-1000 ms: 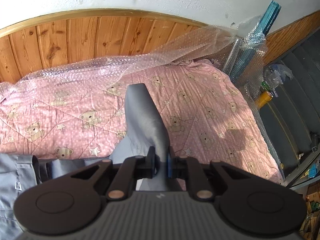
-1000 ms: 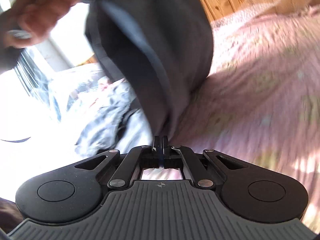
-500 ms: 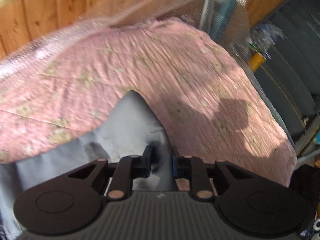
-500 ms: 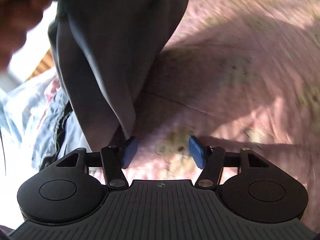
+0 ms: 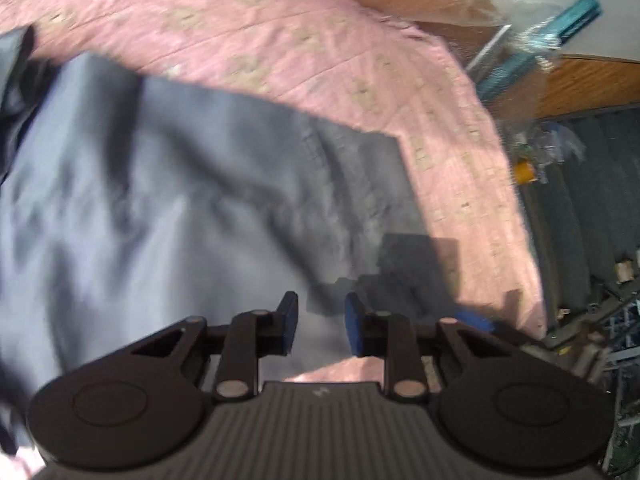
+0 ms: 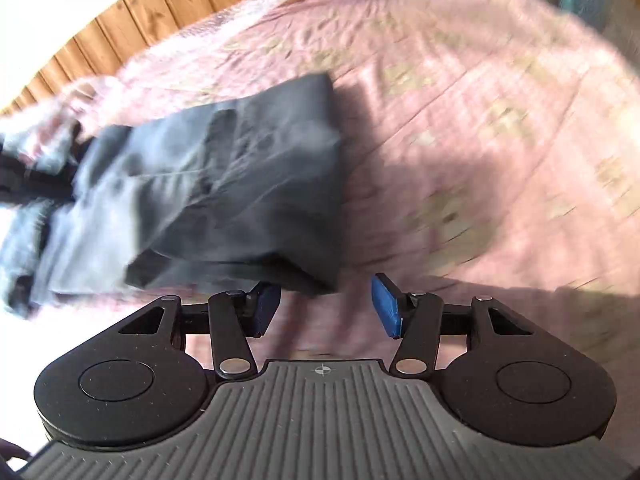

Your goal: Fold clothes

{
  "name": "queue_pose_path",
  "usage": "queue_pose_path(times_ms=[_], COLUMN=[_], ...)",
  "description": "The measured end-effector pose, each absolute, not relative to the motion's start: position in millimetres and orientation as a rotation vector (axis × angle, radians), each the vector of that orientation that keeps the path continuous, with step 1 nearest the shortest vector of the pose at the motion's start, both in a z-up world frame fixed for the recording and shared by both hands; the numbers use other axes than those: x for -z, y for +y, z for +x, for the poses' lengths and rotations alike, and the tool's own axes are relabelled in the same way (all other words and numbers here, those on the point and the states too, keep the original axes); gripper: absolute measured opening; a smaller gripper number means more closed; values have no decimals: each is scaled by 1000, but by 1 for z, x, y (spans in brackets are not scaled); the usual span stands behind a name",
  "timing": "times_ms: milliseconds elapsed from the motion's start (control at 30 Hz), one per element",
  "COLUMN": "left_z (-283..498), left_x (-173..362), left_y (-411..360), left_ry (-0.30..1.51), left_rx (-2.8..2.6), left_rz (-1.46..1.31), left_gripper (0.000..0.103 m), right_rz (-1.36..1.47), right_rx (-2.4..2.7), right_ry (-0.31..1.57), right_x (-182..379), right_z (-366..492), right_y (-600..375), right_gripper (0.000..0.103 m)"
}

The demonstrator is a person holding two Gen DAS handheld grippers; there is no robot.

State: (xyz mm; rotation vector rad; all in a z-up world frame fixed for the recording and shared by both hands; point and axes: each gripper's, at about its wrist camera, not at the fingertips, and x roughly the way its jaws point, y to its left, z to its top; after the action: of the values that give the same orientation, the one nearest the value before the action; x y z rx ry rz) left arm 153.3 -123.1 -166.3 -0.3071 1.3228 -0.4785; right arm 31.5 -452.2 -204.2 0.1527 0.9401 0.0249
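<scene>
A dark grey garment (image 5: 180, 200) lies spread over the pink teddy-bear bedspread (image 5: 320, 52), filling the left and middle of the left wrist view. My left gripper (image 5: 320, 320) hovers close over the garment's near edge, its blue pads a little apart and pinching nothing. In the right wrist view the same garment (image 6: 224, 184) lies folded in layers, left of centre. My right gripper (image 6: 326, 304) sits just in front of the garment's near corner. Its jaws are opening, with only bedspread (image 6: 480, 140) between them.
A heap of other clothes (image 6: 24, 184) lies at the bed's far left. Wooden wall panelling (image 6: 120, 28) runs behind the bed. Past the bed's right edge are bubble-wrapped teal rolls (image 5: 560, 28) and dark grey steps (image 5: 580, 208) with small clutter.
Both grippers have let go of the grey garment, which hung between them and now lies folded on the bed. The left gripper has come down close to the cloth; the right has opened wide.
</scene>
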Motion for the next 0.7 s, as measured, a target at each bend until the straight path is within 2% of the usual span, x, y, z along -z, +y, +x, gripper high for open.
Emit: queue_pose_path(times_ms=[100,200,367,433,467,500,700], left_z=[123,114,118,120,119,118,118], left_x=[194,210,209,207,206,206,216], left_y=[-90,-76,-75,-75,-74,-72,-77], left_ry=[1367,1352,1271,1245,1232,1225,1234], left_rx=[346,273,249,239,236,234,222], left_rz=[-329,-396,-468,-494,-507,-521,-559], left_gripper=[24,24,25,25,26,26,26], right_rz=[-29,-174,-424,-429,-371,-299,-70], right_rx=[-82,-303,-430,-445,-443,-427,-204], right_ry=[840,826,881,900,911,914,920], right_x=[175,178,203,203,197,189,176], right_z=[18,34,51,52,57,61,79], right_y=[-432,-388,-349,-357,-368,-381,-454], right_gripper=[59,73,69,47,23,9,0])
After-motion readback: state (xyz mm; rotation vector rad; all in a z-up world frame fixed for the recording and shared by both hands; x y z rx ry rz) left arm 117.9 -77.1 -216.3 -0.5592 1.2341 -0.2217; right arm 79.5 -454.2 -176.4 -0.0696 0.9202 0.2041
